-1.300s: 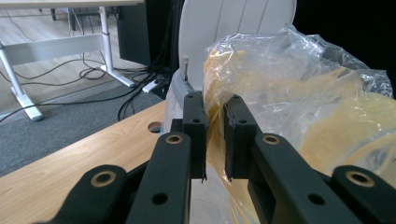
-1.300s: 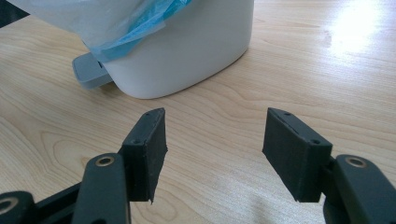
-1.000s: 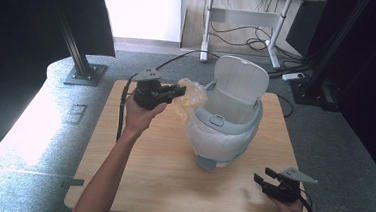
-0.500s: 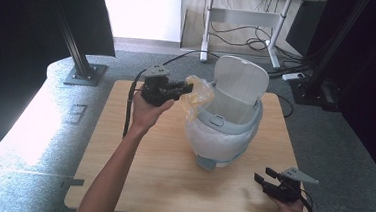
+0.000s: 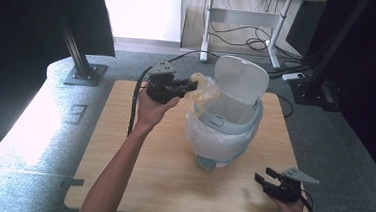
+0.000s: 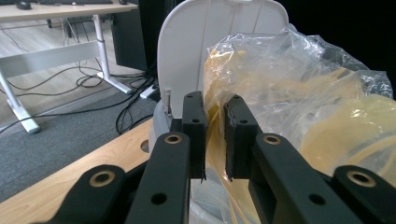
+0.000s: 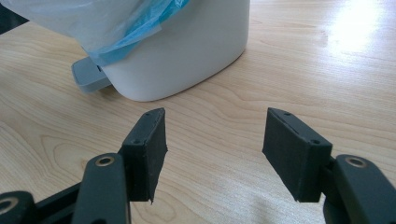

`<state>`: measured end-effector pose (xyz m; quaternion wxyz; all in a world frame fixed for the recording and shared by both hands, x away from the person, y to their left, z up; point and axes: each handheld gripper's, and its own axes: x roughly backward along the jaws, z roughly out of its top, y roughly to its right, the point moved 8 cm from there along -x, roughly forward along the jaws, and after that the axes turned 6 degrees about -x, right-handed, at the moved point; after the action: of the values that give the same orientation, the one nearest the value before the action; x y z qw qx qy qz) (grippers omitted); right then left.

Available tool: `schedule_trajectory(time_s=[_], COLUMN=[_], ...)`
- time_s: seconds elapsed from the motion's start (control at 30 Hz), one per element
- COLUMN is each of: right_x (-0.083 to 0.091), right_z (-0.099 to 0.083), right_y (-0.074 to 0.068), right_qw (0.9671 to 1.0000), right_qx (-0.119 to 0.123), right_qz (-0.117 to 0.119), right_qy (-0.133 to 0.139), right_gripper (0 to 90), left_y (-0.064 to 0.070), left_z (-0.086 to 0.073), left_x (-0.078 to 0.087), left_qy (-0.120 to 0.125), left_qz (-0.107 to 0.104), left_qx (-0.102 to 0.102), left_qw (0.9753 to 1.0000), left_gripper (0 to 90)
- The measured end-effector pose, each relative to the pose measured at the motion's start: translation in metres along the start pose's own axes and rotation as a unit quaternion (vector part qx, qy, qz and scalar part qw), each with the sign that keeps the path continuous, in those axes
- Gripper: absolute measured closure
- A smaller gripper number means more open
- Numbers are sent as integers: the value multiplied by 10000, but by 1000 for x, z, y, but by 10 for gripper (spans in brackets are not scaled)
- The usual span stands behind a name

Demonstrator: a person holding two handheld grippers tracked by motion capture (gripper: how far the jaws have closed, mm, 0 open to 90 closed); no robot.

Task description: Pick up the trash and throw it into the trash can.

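Crinkled yellowish plastic, the bag (image 5: pixel 203 89), bunches at the near-left rim of the white pedal bin (image 5: pixel 222 138), whose lid (image 5: pixel 240 82) stands open. The left gripper (image 5: pixel 190 84) has its jaws closed narrow on a fold of that bag; in the left gripper view the film (image 6: pixel 289 93) runs straight down through the slim gap between the pads. The step in hand looks like drawing the bag up and off the rim. To do it well, I would keep the pinch firm on a thick gather of film, not a single layer, and pull slowly upward and away from the lid so the plastic does not tear or snag. The bin may shift on the wooden table (image 5: pixel 136 177), so steadying it would help. The right gripper (image 5: pixel 265 176) rests well apart at the table's near right corner, jaws wide and holding nothing, facing the bin's base and grey pedal (image 7: pixel 88 74).
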<state>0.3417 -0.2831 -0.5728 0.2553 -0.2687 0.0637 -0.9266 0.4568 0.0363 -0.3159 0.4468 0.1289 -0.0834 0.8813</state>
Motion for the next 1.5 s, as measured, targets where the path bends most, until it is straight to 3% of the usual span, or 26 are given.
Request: schedule_trajectory(time_s=[0.6,1.5], right_x=[1,3], right_z=[0,0], right_y=[2,8], right_qw=[10000,9999], right_qx=[-19,-44], right_qz=[-36,-89], right_qy=[8,44], right_gripper=[392,392], left_y=[4,5], left_z=[15,16], left_x=[-31,-71], left_qy=[-17,-165], left_qz=[-42,-208], left_qx=[7,28], left_qw=[10000,9996], left_gripper=[798,792])
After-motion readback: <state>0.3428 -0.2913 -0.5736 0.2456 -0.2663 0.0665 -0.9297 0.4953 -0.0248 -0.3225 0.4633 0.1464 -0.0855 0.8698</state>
